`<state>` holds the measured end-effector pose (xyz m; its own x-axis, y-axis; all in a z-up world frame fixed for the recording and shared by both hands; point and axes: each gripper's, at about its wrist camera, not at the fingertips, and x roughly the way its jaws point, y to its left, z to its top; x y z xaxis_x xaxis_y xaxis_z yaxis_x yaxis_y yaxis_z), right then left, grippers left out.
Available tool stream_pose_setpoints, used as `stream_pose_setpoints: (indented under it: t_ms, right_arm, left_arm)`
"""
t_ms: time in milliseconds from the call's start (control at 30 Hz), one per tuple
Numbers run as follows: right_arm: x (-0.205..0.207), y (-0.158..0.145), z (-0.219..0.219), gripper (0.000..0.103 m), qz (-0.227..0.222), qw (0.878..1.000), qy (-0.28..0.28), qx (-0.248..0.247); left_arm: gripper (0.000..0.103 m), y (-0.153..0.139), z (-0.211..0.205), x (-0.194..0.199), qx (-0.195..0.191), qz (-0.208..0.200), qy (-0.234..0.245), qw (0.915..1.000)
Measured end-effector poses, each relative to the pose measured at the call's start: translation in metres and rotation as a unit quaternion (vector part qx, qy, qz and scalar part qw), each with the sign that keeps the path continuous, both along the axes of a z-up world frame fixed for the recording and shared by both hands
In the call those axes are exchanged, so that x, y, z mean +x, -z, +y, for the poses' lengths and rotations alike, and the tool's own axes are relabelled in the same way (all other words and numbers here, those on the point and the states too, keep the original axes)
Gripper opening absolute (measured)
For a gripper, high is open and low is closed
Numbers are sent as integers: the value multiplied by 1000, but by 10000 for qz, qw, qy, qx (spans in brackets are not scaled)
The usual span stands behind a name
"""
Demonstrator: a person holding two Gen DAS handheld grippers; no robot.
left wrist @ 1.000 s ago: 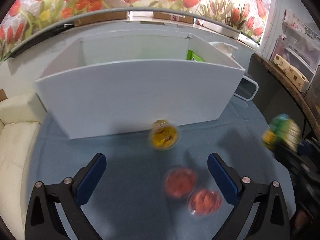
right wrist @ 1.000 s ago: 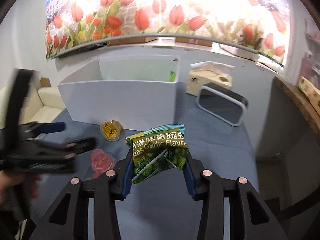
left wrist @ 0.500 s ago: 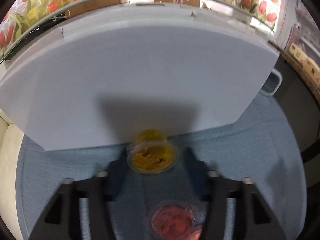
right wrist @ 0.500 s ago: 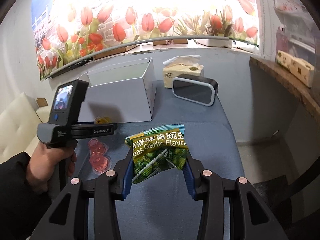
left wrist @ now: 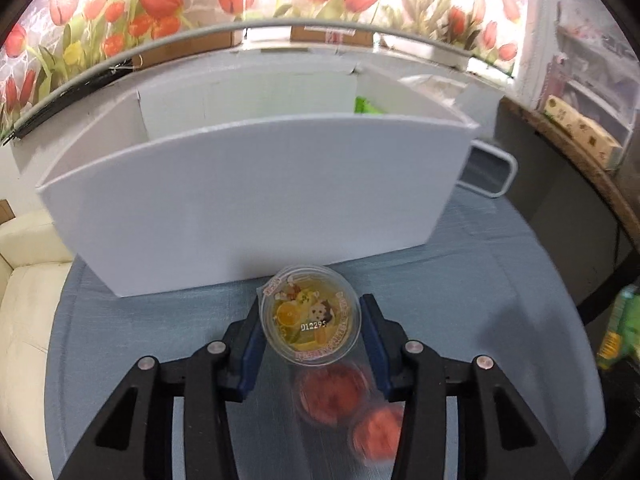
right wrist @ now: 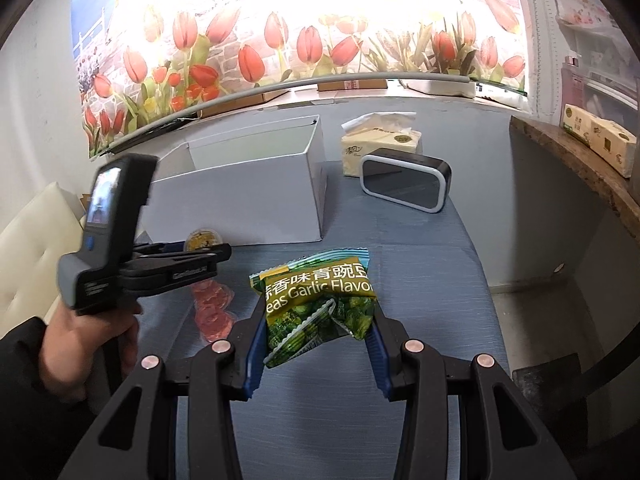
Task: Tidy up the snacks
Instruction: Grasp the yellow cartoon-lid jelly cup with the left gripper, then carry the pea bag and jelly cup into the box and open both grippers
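Note:
My left gripper (left wrist: 310, 320) is shut on a yellow jelly cup (left wrist: 310, 315) and holds it just above the blue cloth, in front of the white box (left wrist: 248, 196). Two red jelly cups (left wrist: 331, 394) lie on the cloth under the gripper. A green packet (left wrist: 366, 105) shows inside the box at its far right. My right gripper (right wrist: 318, 322) is shut on a green bag of garlic peas (right wrist: 318, 300), held over the cloth. In the right wrist view the left gripper (right wrist: 202, 246) with the yellow cup (right wrist: 202, 239) is at the left, beside the box (right wrist: 248, 196), with the red cups (right wrist: 212, 308) below.
A black clock with a white rim (right wrist: 404, 184) and a tissue pack (right wrist: 380, 146) stand behind and right of the box. A cream sofa (left wrist: 24, 300) borders the table on the left. A wooden shelf (right wrist: 576, 168) with a carton runs along the right.
The left gripper went from wide open to shut around the yellow cup and has lifted it back from the box wall. The right gripper kept its hold on the peas bag.

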<state>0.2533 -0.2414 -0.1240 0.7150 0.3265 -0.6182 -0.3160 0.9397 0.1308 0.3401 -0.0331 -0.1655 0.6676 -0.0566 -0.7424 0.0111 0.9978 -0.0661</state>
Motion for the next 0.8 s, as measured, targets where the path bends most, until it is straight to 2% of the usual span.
stream_pose_setpoints:
  t_ms: [200, 467, 667, 800]
  right_arm:
    - [4, -3, 18, 47, -39, 9999, -166, -2]
    - [6, -10, 50, 47, -105, 9988, -469, 0]
    - [24, -28, 74, 47, -316, 9973, -659, -66]
    - [57, -45, 87, 47, -337, 9968, -718, 84]
  left_arm:
    - [49, -32, 7, -38, -105, -282, 164, 9994]
    - [49, -76, 40, -75, -226, -557, 165, 9981]
    - [49, -96, 56, -69, -256, -709, 130, 9971]
    - [49, -112, 66, -54, -281, -834, 72, 9961]
